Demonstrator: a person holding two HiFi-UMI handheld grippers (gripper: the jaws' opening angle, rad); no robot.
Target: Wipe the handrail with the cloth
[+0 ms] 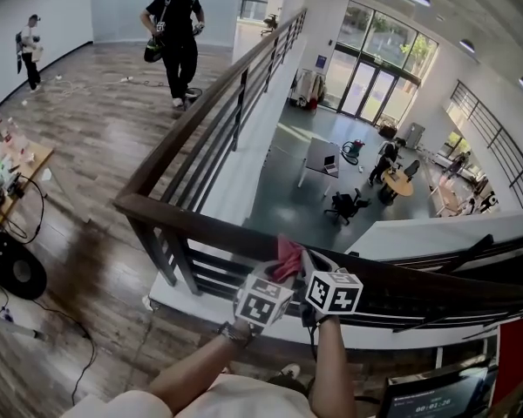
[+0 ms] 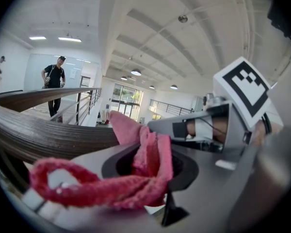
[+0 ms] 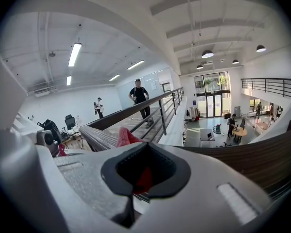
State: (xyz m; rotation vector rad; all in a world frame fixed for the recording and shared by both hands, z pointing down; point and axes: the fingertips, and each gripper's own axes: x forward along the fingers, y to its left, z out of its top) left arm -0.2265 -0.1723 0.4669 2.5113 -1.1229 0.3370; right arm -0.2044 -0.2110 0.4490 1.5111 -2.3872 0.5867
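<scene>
Head view, 6 o'clock: cloth (image 1: 288,255) pinched by left hand-held gripper (image 1: 277,274) and right hand-held gripper (image 1: 305,266), at handrail (image 1: 200,220).

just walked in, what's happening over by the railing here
A person stands at the wooden handrail of an upper floor, with a hand-held gripper in each hand. The left hand-held gripper and the right hand-held gripper are both shut on one pink cloth, held right at the rail. It looks set for wiping, but I can't tell whether the cloth is pressed onto the wood.
</scene>
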